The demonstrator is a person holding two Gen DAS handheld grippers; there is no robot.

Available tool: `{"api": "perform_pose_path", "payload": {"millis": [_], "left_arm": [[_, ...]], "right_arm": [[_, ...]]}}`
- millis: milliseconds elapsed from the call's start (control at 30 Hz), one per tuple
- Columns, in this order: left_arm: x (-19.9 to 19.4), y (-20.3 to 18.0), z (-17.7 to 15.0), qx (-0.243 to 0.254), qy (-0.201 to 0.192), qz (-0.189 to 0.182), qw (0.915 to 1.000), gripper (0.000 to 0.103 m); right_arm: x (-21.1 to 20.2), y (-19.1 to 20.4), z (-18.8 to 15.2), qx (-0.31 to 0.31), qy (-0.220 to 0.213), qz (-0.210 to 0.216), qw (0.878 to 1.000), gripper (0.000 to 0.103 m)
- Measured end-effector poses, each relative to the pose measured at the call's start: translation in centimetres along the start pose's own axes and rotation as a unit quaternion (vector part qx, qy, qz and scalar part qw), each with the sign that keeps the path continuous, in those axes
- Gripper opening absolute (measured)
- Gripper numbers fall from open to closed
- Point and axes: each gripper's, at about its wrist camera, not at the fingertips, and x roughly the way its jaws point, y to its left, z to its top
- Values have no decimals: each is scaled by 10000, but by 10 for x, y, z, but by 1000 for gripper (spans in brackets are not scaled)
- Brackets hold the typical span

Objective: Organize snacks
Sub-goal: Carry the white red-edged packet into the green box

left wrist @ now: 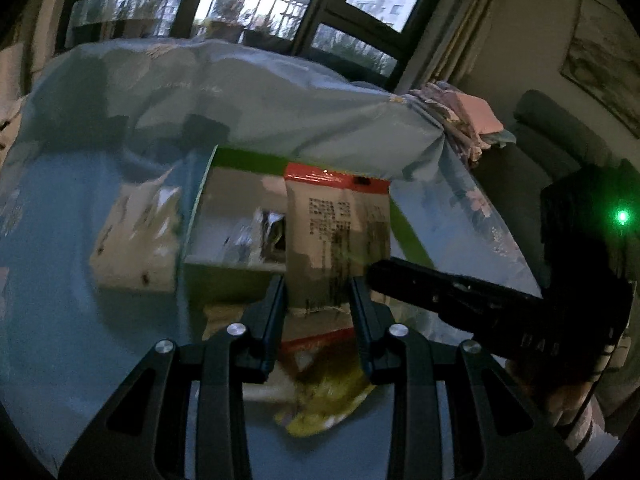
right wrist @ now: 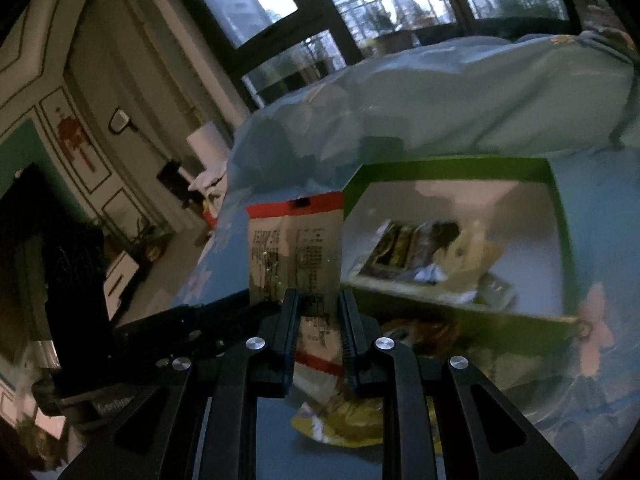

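Observation:
A pale snack packet with red ends and black print (left wrist: 338, 236) stands upright between the fingers of my left gripper (left wrist: 319, 290), which is shut on it. The same packet (right wrist: 296, 248) is also clamped low down by my right gripper (right wrist: 319, 304). The right gripper's fingers (left wrist: 448, 296) reach in from the right in the left wrist view. Behind the packet is an open green box (left wrist: 200, 276) (right wrist: 440, 170) with white inside, holding several snack packs (right wrist: 420, 248). A yellow snack bag (left wrist: 324, 404) (right wrist: 344, 420) lies below the grippers on the blue sheet.
A pale box (left wrist: 136, 236) lies left of the green box. A rumpled blue duvet (left wrist: 240, 92) is piled behind. Folded bedding (left wrist: 468, 120) and a grey sofa (left wrist: 560, 148) sit at right. A window with railing (right wrist: 360, 8) is beyond the bed.

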Motion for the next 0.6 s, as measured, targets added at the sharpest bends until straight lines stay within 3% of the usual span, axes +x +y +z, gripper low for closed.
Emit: {"api": "perform_pose_path", "payload": {"millis": [300,600], "left_arm": [[38,-6,43,223,-134,-202,9995,33],[72,7,45,74,-12,-260,9996,33]], "right_arm": [[-2,-27,33,178,-237,-248,9993,21],[22,-48,39,294,-99,-417,9986,21]]}}
